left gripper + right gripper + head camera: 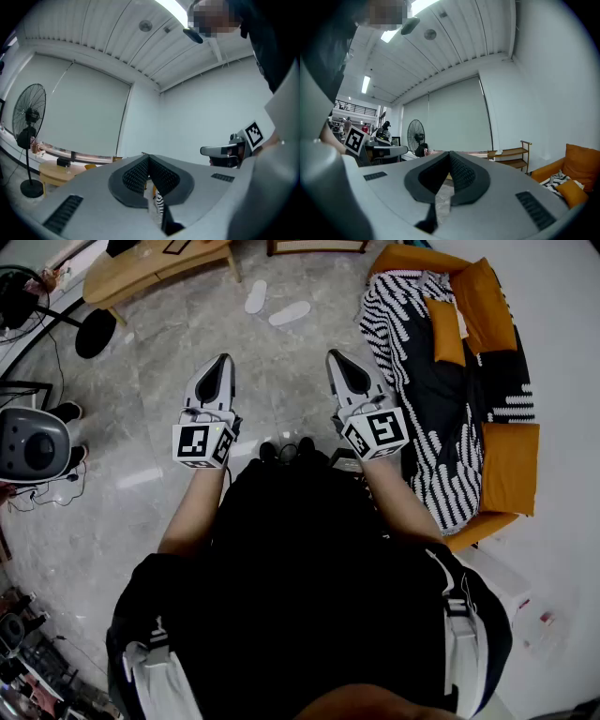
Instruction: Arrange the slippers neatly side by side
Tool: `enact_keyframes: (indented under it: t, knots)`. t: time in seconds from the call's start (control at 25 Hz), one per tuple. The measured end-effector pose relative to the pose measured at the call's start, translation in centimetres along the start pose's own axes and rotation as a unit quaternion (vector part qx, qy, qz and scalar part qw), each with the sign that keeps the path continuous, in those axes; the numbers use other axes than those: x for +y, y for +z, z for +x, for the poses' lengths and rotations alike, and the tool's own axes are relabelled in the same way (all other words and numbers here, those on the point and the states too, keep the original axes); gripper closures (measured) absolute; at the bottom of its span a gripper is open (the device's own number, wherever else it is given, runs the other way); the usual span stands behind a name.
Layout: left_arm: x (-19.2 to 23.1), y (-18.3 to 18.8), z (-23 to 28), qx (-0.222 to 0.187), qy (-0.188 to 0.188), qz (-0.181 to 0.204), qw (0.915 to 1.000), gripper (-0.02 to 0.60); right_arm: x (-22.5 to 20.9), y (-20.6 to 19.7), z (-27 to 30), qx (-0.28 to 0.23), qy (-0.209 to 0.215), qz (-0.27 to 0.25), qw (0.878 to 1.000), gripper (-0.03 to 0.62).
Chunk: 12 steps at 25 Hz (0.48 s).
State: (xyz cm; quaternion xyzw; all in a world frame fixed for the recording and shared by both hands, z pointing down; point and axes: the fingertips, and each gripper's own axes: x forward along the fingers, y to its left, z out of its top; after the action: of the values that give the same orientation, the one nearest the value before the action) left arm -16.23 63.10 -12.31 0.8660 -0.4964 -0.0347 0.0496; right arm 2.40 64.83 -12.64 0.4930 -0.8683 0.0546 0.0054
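Arrangement is judged not yet begun: the left slipper [255, 296] lies on the grey floor [178, 352] near twelve o'clock in the head view, pointing roughly up the picture, and the right slipper [290, 313] lies just beside it toward four o'clock, slanted, so that the pair is neither parallel nor lined up at the ends. Both are well apart from the person [300, 559], and neither is found in the left gripper view or the right gripper view, where only the room is shown beyond the tips. The left tongs [225, 359] and the right tongs [333, 355] are held level ahead of the body, at about six o'clock from the slippers, each clenched tip to tip on nothing. An orange sofa [492, 306] with a striped throw stands at two o'clock. The step in hand is taken to be the approach. For the next move the tongs would need to be carried forward and lowered to the floor, one pair released, and the slanted slipper gripped by its edge and turned parallel to its mate.
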Motion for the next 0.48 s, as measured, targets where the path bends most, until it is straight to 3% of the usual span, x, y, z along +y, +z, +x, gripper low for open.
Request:
enact_keyframes:
  t: [0.24,0.4,0.48]
  knots:
    - [0.7,2.9,-1.1,-0.027,-0.012,0.012,0.9995,0.568,0.0,0.1,-0.3,-0.005,-0.03,-0.002,1.0,0.563]
    - [1.9,3.6,-2.1,-0.038,-0.004,-0.039,0.9985,0.568,0.1,0.2,-1.0,-0.002,-0.044,-0.041,0.998,0.563]
    - [1.9,3.9,-1.9,-0.045,-0.011,-0.039,0.9982,0.568,0.1,0.6,-1.5,-0.009,-0.043,-0.05,0.998,0.563]
